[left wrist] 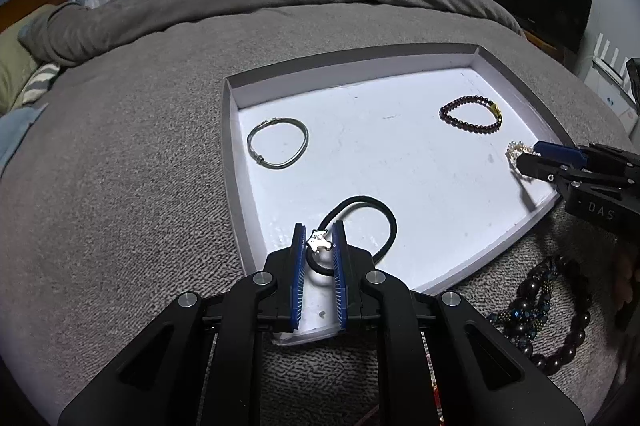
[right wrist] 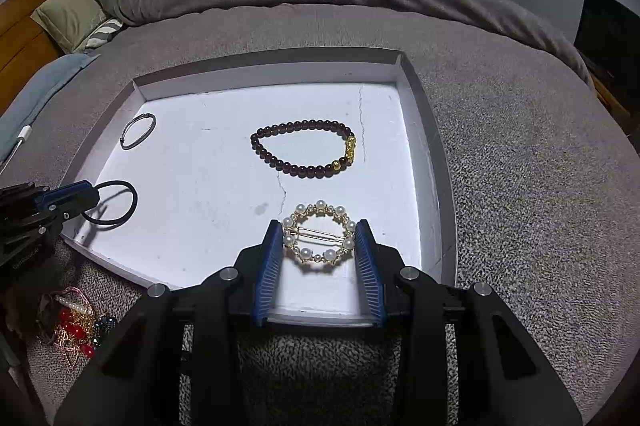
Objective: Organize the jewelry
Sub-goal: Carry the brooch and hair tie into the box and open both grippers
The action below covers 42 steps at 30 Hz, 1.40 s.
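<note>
A white shallow tray (left wrist: 240, 162) lies on a grey bedcover. My left gripper (left wrist: 319, 240) is shut on the silver charm of a black hair tie (left wrist: 384, 222), whose loop rests on the tray floor; it also shows in the right wrist view (right wrist: 120, 204). My right gripper (right wrist: 320, 240) is shut on a round pearl hair clip (right wrist: 318, 232), held just above the tray's near right part. In the tray lie a silver bangle (left wrist: 278, 143) and a dark red bead bracelet (left wrist: 472, 114) with gold beads; the bracelet also shows in the right wrist view (right wrist: 308, 150).
Dark bead necklaces (left wrist: 548, 310) lie on the bedcover right of the left gripper. A pile of red, gold and pearl jewelry (right wrist: 76, 326) lies left of the right gripper. Pillows (right wrist: 76, 10) and a folded blanket are at the far side of the bed.
</note>
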### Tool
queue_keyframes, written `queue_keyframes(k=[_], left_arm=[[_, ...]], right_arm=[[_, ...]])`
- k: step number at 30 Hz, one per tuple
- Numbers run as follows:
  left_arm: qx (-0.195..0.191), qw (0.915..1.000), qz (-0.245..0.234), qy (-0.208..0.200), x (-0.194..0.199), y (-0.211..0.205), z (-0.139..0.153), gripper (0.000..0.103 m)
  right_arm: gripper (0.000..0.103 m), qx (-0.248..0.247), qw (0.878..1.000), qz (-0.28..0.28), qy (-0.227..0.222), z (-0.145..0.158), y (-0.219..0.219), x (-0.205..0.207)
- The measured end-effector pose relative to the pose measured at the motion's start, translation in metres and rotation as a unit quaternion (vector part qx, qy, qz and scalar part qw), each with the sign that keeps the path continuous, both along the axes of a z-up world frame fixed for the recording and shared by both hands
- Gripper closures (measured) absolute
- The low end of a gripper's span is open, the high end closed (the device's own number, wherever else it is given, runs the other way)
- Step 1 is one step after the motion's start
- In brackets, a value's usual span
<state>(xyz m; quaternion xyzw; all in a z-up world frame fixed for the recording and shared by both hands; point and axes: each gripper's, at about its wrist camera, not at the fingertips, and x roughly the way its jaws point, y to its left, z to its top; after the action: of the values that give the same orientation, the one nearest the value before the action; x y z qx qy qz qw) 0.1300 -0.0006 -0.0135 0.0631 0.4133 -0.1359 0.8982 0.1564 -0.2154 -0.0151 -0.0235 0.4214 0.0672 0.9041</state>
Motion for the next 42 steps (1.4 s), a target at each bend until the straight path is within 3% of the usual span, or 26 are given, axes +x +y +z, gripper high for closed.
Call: queue_keyframes(k=[11,13,14,20,22,27,36,38,42], left_arm=[[0.005,1.0000,0.003,-0.003,0.000,-0.003,0.001,0.087],[0.004,1.0000,0.000,-0.007,-0.002,-0.004,0.003,0.081],[0.005,0.9999,0.000,-0.009,-0.002,-0.004,0.004,0.071],[-0.008,0.9997,-0.003,-0.023,-0.006,-0.006,0.011,0.056],[-0.010,0.9995,-0.001,-0.031,-0.008,-0.006,0.015,0.053],[-0.014,0.9990,-0.001,-0.042,-0.011,-0.008,0.021,0.047],[-0.023,0.9977,0.005,-0.064,-0.017,-0.006,0.030,0.041],[-0.023,0.9969,0.014,-0.074,-0.018,-0.005,0.032,0.025],[-0.027,0.9958,0.020,-0.086,-0.023,-0.003,0.037,0.022]], right_arm=[[0.065,0.002,1.000,-0.002,-0.007,0.003,-0.001,-0.002],[0.064,0.002,1.000,-0.003,-0.008,0.004,-0.001,-0.002],[0.063,0.002,1.000,-0.004,-0.009,0.004,-0.001,-0.002],[0.060,0.006,1.000,-0.006,-0.015,0.006,-0.002,-0.002],[0.051,0.003,1.000,-0.006,-0.019,0.007,-0.001,-0.003],[0.051,0.013,0.999,-0.007,-0.034,0.012,0.000,-0.005],[0.031,0.045,0.994,-0.010,-0.101,0.038,-0.004,-0.018],[0.021,0.053,0.992,-0.011,-0.112,0.042,-0.006,-0.021],[0.006,0.068,0.988,-0.017,-0.135,0.048,-0.013,-0.026]])
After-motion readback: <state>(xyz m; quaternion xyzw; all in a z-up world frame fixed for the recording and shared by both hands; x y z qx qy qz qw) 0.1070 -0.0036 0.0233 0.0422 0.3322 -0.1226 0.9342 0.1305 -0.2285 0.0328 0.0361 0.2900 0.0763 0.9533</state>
